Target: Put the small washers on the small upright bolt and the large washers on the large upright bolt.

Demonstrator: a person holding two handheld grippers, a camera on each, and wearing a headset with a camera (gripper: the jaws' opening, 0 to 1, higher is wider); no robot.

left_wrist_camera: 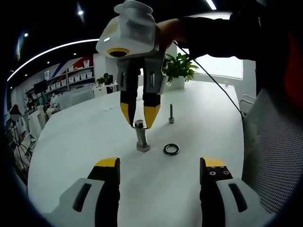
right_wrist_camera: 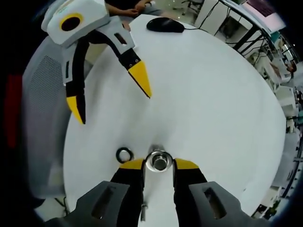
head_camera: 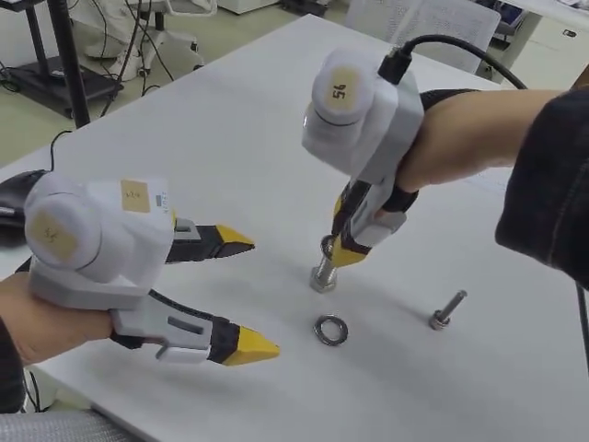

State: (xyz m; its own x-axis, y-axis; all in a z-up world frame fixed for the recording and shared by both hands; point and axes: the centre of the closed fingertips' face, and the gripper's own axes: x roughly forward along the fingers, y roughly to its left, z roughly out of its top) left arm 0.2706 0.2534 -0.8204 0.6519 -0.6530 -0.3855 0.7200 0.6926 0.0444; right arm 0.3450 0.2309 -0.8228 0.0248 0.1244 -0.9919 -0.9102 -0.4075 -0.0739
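A large upright bolt (head_camera: 323, 274) (left_wrist_camera: 142, 139) stands mid-table. My right gripper (head_camera: 336, 253) (left_wrist_camera: 138, 120) (right_wrist_camera: 159, 164) points down onto its top. Its jaws are narrowly set, shut on a large washer (right_wrist_camera: 158, 161) that sits at the bolt's tip. A second large washer (head_camera: 330, 329) (left_wrist_camera: 171, 149) (right_wrist_camera: 124, 154) lies flat on the table just beside the bolt. The small bolt (head_camera: 446, 311) (left_wrist_camera: 171, 113) stands further off, leaning a little. My left gripper (head_camera: 247, 295) (left_wrist_camera: 161, 163) (right_wrist_camera: 111, 98) hovers to the left of the bolt, open wide and holding nothing.
The white table (head_camera: 230, 110) has bare room all round the bolts. A black mouse (right_wrist_camera: 164, 24) lies near the left edge. A mesh chair (left_wrist_camera: 279, 156) stands close to the near edge, and a potted plant (left_wrist_camera: 180, 71) is at the far side.
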